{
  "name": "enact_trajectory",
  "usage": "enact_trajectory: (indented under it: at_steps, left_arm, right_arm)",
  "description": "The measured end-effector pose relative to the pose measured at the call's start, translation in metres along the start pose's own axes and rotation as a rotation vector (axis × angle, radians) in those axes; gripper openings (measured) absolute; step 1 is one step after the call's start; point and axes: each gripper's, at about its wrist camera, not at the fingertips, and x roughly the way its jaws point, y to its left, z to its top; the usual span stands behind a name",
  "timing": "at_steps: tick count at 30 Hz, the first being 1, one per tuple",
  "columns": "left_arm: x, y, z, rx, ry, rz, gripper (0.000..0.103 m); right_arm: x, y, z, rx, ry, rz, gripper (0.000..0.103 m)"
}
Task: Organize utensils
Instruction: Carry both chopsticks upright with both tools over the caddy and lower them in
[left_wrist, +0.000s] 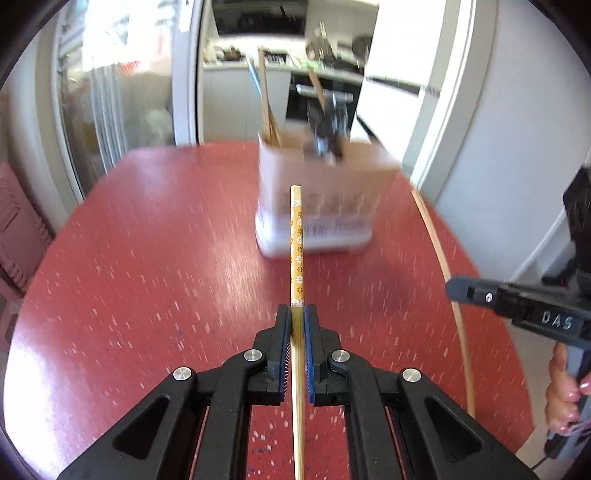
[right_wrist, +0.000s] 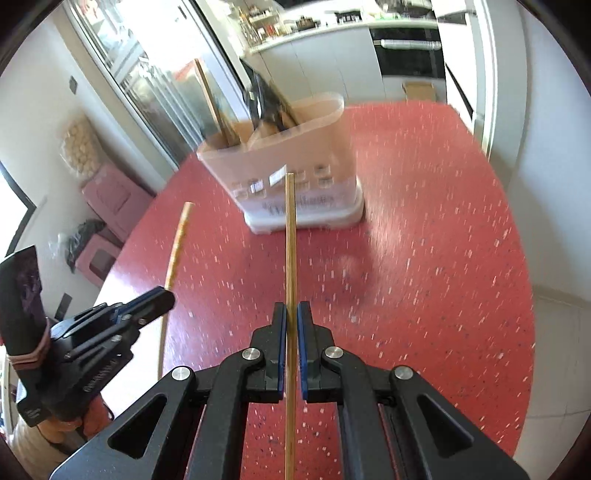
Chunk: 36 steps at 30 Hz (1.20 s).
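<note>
My left gripper (left_wrist: 297, 314) clamps a flower-patterned orange bamboo chopstick (left_wrist: 296, 243); my right gripper (right_wrist: 291, 310) clamps a plain bamboo chopstick (right_wrist: 290, 236); both sticks jut forward from between the pads.

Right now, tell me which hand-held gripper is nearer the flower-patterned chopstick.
Left. The left hand-held gripper is shut on the flower-patterned chopstick. The right hand-held gripper is off to its side, apart from it, shut on a plain chopstick.
</note>
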Motion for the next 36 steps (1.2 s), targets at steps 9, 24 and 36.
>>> enact_trajectory:
  at_steps: [9,24,36]
  left_arm:
    - [-0.039,0.018,0.072,-0.051,-0.24,-0.008,0.036]
    - [0.001,0.03,0.183,-0.063,-0.479,-0.014,0.036]
    - [0.06,0.038,0.205,-0.073,-0.562,-0.008,0.036]
  right_arm:
    - [-0.04,0.012,0.05,-0.034,-0.213,0.024,0.006]
    - [-0.028,0.024,0.162,-0.074,-0.473,0.023,0.006]
    - [0.035,0.02,0.192,-0.153,-0.575,-0.08,0.006]
